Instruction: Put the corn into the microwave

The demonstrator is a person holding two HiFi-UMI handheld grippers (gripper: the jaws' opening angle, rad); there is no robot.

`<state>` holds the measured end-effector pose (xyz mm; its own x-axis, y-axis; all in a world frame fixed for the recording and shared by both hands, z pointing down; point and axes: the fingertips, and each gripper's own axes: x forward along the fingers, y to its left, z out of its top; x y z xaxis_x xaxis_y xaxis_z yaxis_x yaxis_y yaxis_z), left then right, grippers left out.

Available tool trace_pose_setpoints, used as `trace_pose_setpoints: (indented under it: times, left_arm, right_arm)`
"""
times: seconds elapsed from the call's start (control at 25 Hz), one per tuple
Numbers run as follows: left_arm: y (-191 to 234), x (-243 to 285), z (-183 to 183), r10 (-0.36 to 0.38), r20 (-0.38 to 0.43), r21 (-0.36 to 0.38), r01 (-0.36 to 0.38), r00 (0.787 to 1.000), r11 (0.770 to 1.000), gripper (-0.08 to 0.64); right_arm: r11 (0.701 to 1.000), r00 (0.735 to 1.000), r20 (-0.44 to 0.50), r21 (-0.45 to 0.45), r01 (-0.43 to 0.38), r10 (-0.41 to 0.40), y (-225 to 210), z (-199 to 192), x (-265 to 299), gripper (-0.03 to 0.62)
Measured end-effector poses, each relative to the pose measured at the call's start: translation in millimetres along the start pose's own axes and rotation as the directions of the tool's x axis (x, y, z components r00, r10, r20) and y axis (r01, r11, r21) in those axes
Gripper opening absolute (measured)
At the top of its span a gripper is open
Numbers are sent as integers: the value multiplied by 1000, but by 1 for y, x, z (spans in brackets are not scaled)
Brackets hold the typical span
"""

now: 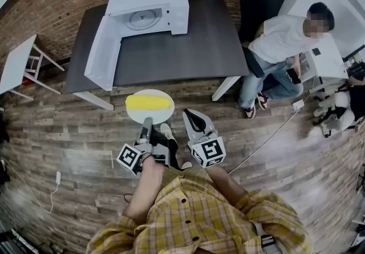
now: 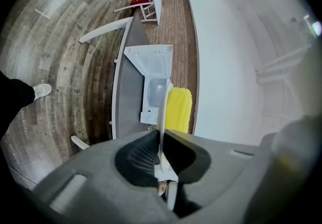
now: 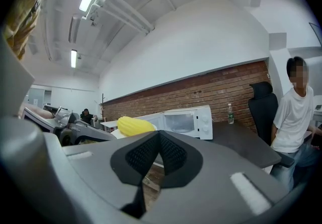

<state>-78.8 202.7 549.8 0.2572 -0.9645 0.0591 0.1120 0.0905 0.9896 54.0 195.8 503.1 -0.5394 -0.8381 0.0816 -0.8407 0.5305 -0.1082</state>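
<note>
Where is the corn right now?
In the head view the corn lies on a white plate pinched at its rim by the left gripper, above the floor just short of the table with the open microwave.

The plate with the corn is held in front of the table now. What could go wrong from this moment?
1. The left claw pinches only the near rim of the round white plate, so it may tip and the loose yellow corn cob may roll onto the wooden floor.
2. The white microwave has its door swung open; the plate could knock it.
The right claw is shut and supports nothing.
</note>
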Motion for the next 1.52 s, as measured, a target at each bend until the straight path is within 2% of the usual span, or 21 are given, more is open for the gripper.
trace_pose_setpoints:
  times: [0.68, 1.12, 1.52]
  left_arm:
    - [-35, 168, 69, 17, -8, 2, -17, 1000, 1000, 25]
    - [-49, 240, 104, 14, -60, 30, -12, 998, 999, 25]
    - [-46, 271, 117, 25, -80, 1, -25, 996, 1000, 25]
  right_arm:
    - [1000, 1000, 3, 14, 18, -18, -77, 44, 168, 5]
    - [998, 998, 0, 23, 55, -55, -101, 58, 244, 3]
    - [997, 997, -26, 7, 76, -75, -110, 59, 275, 3]
